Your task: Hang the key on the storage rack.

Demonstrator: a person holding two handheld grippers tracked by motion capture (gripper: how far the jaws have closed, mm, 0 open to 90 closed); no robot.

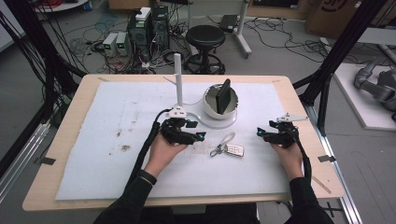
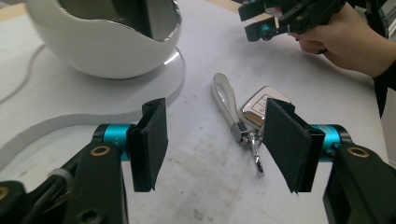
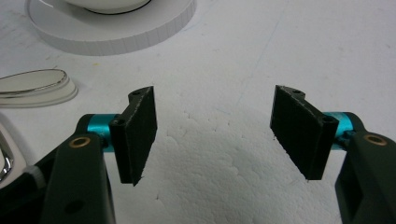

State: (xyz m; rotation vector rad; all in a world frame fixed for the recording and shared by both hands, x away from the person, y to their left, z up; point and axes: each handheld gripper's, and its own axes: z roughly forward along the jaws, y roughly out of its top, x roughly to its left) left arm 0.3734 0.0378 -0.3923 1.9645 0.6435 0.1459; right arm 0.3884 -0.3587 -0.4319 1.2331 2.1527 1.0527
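A silver and white key fob (image 1: 234, 150) with a grey strap loop (image 1: 227, 139) and a metal clasp lies on the white foam mat (image 1: 107, 154), between my two grippers. In the left gripper view the key fob (image 2: 259, 103) and its strap (image 2: 223, 100) lie just beyond the open jaws. My left gripper (image 1: 196, 130) (image 2: 217, 135) sits left of the fob, open and holding nothing. My right gripper (image 1: 259, 132) (image 3: 212, 126) rests to the fob's right, also open and bare, with the key fob's chrome-rimmed edge (image 3: 32, 86) at the left of its view.
A white bowl (image 1: 211, 108) (image 2: 107, 51) holding a dark flat object (image 1: 224, 95) stands on a white round base (image 1: 224, 123) (image 3: 116, 32) with a tall white post (image 1: 178, 79). The mat bears dark smudges (image 1: 125, 147). A stool (image 1: 205, 37) and cables lie beyond the table.
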